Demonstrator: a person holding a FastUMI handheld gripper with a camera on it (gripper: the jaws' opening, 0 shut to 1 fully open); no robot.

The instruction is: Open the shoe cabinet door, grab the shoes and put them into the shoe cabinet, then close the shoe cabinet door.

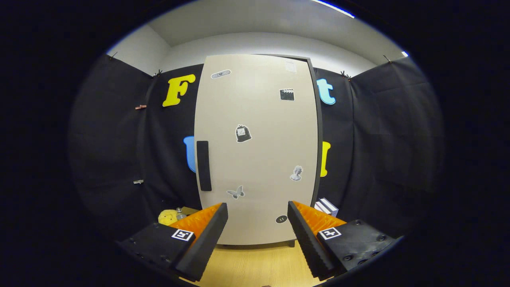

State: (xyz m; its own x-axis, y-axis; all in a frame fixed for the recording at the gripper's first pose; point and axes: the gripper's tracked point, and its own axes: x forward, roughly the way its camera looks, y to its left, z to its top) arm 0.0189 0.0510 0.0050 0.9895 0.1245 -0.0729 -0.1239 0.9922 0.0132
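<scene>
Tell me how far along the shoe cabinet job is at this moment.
Nothing looks done: the cabinet door stands shut, its dark handle untouched. In hand: the gripper faces the door, fingers open with nothing between them, short of the handle. Left: open the door, put the shoes in, close it.

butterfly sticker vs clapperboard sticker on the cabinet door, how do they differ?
The butterfly sticker is pale grey and sits low on the shoe cabinet door, near the handle; the clapperboard sticker is black, boxy and high on the far side. Both lie flat on the shut door, beyond the open gripper.
</scene>
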